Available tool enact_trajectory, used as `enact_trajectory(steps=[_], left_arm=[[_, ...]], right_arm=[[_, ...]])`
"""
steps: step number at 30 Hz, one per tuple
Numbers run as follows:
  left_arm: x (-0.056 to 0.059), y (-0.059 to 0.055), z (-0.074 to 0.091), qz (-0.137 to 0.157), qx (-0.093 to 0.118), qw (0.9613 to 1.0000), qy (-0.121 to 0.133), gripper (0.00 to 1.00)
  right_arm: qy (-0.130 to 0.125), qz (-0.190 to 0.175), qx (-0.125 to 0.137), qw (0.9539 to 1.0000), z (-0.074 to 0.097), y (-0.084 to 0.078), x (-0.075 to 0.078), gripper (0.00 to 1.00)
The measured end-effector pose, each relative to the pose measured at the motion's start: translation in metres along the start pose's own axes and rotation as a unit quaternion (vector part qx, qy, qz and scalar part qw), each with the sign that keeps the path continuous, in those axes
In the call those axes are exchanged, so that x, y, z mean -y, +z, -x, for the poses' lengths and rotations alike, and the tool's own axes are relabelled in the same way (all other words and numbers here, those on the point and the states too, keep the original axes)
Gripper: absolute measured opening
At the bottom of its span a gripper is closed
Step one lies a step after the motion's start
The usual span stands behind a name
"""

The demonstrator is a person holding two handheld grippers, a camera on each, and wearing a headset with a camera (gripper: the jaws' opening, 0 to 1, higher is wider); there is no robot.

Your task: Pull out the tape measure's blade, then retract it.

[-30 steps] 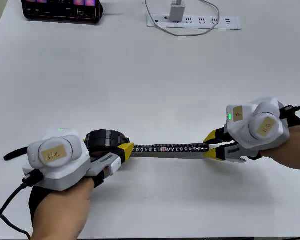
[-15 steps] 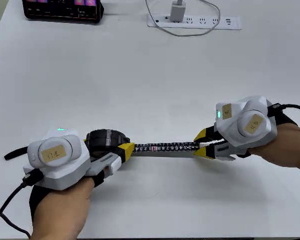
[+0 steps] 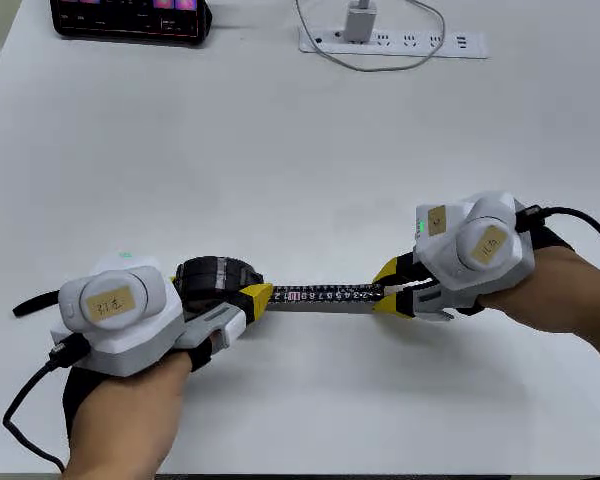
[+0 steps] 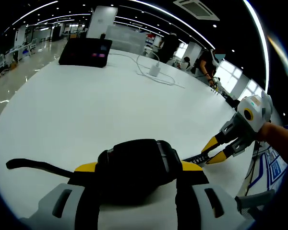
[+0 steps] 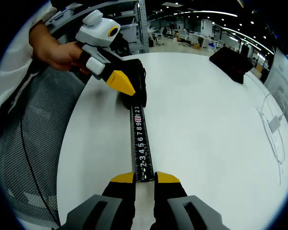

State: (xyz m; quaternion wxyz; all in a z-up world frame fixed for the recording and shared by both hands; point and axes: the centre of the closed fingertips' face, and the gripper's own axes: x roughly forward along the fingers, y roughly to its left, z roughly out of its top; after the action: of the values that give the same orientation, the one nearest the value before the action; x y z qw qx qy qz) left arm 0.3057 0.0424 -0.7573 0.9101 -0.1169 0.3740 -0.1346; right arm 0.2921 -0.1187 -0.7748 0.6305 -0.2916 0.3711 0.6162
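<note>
- left gripper (image 3: 238, 285) clenched around the black tape measure case (image 3: 208, 275).
- right gripper (image 3: 388, 290) pinches the end of the blade (image 3: 325, 295), which stretches between them over the white table (image 3: 280, 150).

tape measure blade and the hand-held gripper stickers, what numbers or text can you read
"2 3 4 5 6 7 8 9": on the tape measure blade, in the right gripper view.
"1 2 3": further along the blade, past a red mark too blurred to read.
Tan sticker on the left hand-held gripper: handwriting, unreadable.
Tan stickers on the right hand-held gripper: handwriting, unreadable.
</note>
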Motion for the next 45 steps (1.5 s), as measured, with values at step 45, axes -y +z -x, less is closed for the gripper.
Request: enact_trajectory(steps=[45], left_arm=[[0.001, 0.001, 0.002, 0.016, 0.001, 0.9998, -0.014, 0.59]], right_arm=[[0.018, -0.004, 0.017, 0.9997, -0.018, 0.023, 0.000, 0.10]])
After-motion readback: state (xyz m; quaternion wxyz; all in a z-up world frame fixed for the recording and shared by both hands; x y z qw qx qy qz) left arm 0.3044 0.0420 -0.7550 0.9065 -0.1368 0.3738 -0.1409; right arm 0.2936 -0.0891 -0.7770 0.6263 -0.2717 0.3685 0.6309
